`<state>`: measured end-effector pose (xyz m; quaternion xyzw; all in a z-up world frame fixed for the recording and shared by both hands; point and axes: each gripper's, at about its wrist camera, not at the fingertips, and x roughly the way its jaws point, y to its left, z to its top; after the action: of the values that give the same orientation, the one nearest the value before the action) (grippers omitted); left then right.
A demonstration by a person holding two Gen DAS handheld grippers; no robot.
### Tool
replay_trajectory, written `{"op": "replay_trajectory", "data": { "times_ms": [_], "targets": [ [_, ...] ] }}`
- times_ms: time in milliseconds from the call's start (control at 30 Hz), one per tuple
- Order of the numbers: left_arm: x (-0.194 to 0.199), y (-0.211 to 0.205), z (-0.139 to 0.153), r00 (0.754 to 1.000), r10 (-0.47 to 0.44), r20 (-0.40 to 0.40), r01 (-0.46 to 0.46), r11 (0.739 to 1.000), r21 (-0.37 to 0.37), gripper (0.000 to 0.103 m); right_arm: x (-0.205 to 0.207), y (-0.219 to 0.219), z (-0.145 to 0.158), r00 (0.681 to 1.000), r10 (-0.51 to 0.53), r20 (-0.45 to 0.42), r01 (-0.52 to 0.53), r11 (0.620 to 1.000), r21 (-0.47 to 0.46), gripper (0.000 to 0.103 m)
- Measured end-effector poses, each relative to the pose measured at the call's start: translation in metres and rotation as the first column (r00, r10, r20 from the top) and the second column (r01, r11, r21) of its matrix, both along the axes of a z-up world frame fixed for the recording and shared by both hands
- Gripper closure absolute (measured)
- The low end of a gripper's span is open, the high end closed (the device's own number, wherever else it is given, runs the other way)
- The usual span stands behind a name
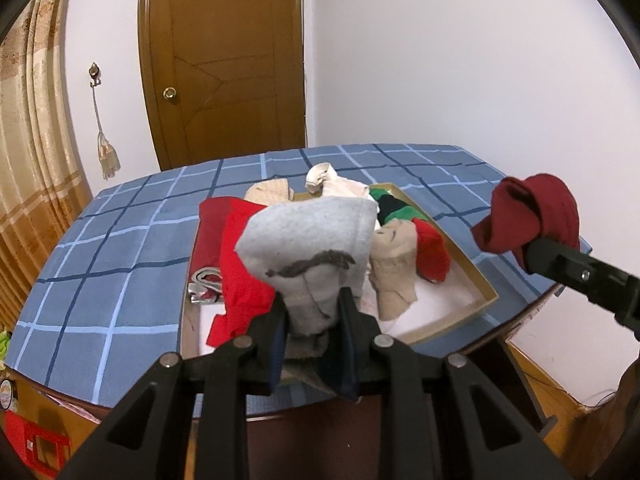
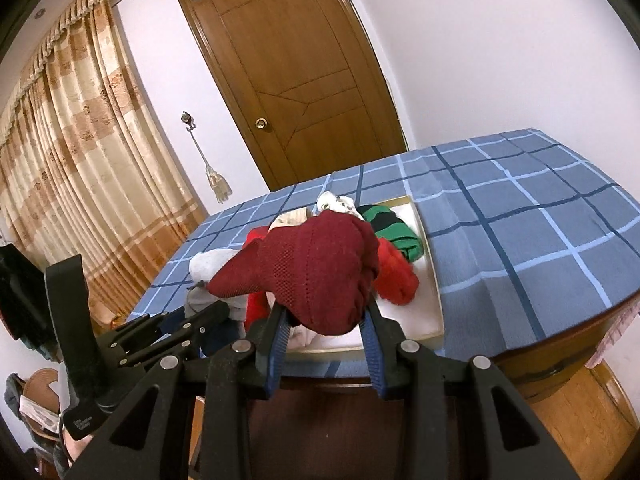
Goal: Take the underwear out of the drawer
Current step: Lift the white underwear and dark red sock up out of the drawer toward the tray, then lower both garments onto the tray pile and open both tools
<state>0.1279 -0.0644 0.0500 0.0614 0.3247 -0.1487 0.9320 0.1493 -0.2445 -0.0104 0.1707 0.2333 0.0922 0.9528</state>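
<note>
— Checking the left gripper (image 1: 312, 312) first: what does it hold?

— Its jaws are pinched narrow on a light grey garment (image 1: 308, 240) with a dark smudged mark across the front. The cloth stands bunched up above the open drawer (image 1: 460, 312), a shallow tan-walled tray lying on the blue checked bedspread (image 1: 120, 240).

— And the right gripper (image 2: 326, 312)?

— Clamped on a dark red knit garment (image 2: 316, 268), ribbed and partly meshed, crumpled into a lump with one corner pointing left. It is lifted above the drawer's near end.

— Remaining contents?

— Bright red cloth (image 1: 240, 264), a beige piece (image 1: 394, 276), a green and black striped item (image 1: 394, 204) and white cloth (image 1: 336, 182) lie heaped inside.
</note>
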Motion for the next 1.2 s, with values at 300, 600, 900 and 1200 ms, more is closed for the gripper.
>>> {"op": "replay_trajectory", "data": {
  "times_ms": [300,600,900,1200],
  "targets": [
    [0.026,-0.007,-0.013,0.999,0.044,-0.015,-0.044,0.998,0.036,0.081,0.036,0.005,-0.009,0.999,-0.035,-0.023,0.035,0.999,-0.011,0.066],
    [0.045,-0.009,-0.022,0.997,0.077,-0.031,-0.075,0.996,0.052,0.081,0.060,0.009,-0.016,0.995,-0.090,-0.041,0.087,0.994,-0.062,0.066],
    [0.058,-0.016,-0.029,0.995,0.091,-0.040,-0.088,0.993,0.076,0.081,0.076,0.023,-0.013,0.994,-0.106,-0.038,0.102,0.989,-0.109,0.066],
    [0.073,-0.022,-0.037,0.995,0.094,-0.035,-0.090,0.992,0.094,0.081,0.101,0.035,-0.029,0.991,-0.100,-0.093,0.085,0.985,-0.150,0.066]
  ]
}}
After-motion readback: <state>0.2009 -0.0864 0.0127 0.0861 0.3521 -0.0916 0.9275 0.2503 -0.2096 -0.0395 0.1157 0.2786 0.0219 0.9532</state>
